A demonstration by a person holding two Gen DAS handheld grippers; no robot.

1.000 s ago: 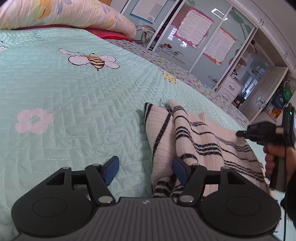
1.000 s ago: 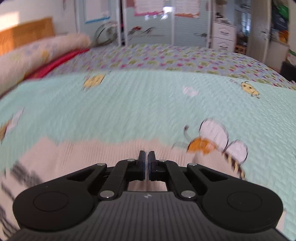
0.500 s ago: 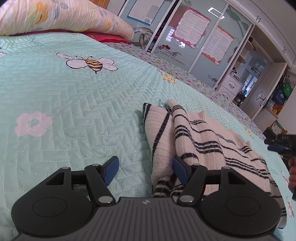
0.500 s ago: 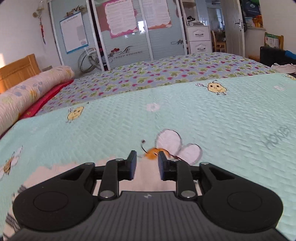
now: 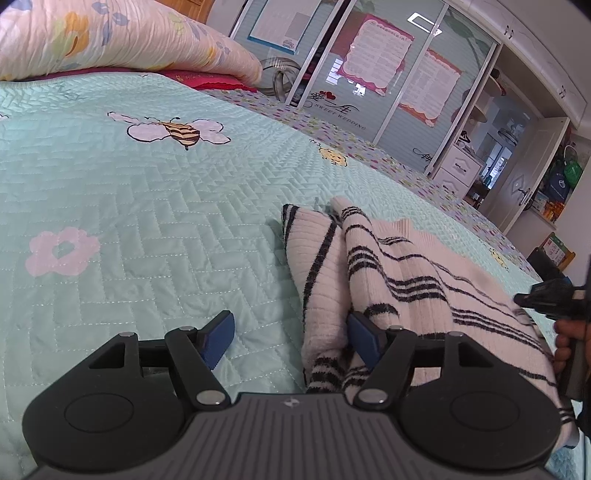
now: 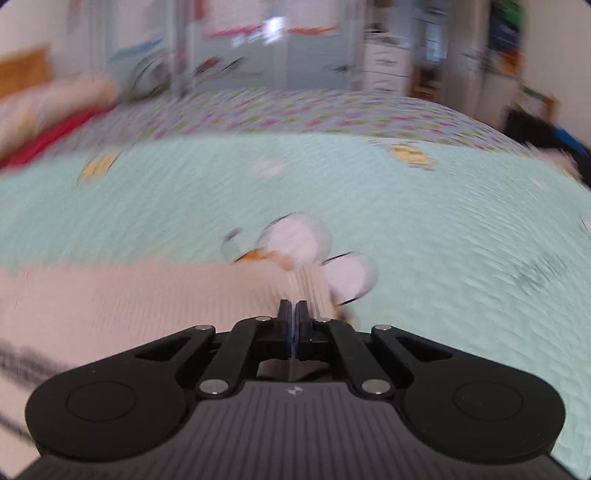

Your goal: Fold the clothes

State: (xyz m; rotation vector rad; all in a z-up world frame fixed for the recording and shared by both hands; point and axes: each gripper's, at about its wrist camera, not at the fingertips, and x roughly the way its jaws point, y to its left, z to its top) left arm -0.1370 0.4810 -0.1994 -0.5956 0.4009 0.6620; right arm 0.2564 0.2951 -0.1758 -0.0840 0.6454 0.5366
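Note:
A cream sweater with black stripes [image 5: 406, 273] lies partly folded on the mint quilted bedspread [image 5: 129, 206]. My left gripper [image 5: 291, 328] hangs low over the sweater's near left edge. Its jaws are opening: the right finger [image 5: 364, 338] rests on the knit, the left one is over bare quilt, and no pad presses the cloth. My right gripper [image 6: 293, 308] is shut at the sweater's [image 6: 129, 295] far right edge. Through the blur, cloth seems drawn up into its tips. In the left wrist view this right gripper [image 5: 524, 297] shows in a person's hand [image 5: 565, 339].
A rolled floral duvet [image 5: 110, 33] lies along the head of the bed. Sliding wardrobe doors with posters [image 5: 369, 74], a white chest of drawers [image 5: 458, 170] and a door [image 5: 524, 177] stand beyond the far bedside. Mint quilt spreads out left of the sweater.
The right gripper opened over the sweater's edge, then shut again while moving across and down onto it. The left gripper stayed where it was over the near edge.

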